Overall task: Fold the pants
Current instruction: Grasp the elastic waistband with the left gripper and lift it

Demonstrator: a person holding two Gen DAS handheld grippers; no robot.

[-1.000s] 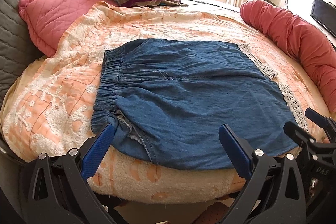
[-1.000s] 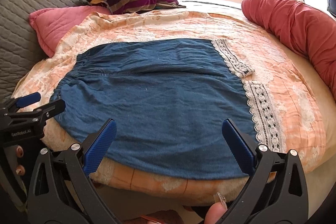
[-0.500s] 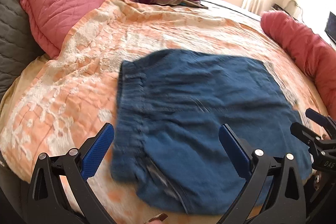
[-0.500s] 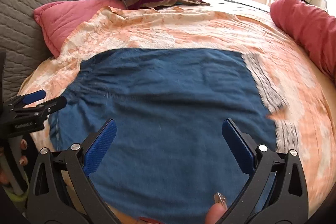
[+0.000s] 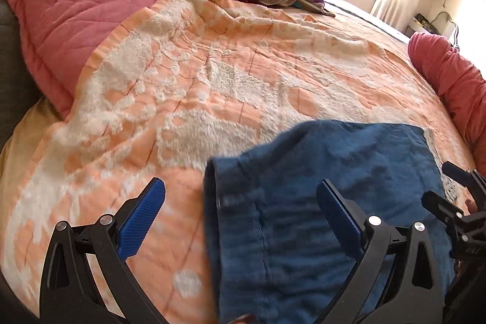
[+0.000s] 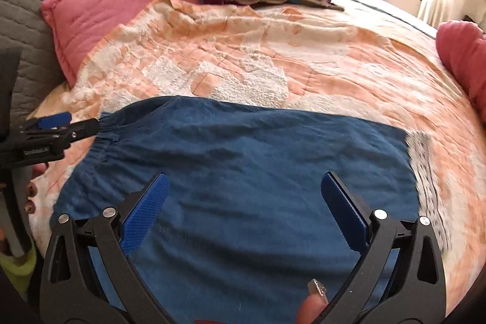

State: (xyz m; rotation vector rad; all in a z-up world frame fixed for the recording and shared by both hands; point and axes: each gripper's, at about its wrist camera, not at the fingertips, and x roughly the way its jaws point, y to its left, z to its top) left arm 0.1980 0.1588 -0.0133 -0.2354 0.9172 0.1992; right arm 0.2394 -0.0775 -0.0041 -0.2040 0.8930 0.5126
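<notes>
Both grippers, left (image 5: 240,217) and right (image 6: 243,208), hover jaws apart over the pants (image 6: 243,172) flat on the bed (image 6: 273,56).

Left gripper (image 5: 240,202) and right gripper (image 6: 243,196) — jaws spread wide, side by side, nothing held.

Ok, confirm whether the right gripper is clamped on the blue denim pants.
No, the right gripper is spread wide open above the blue denim pants, gripping nothing.
</notes>
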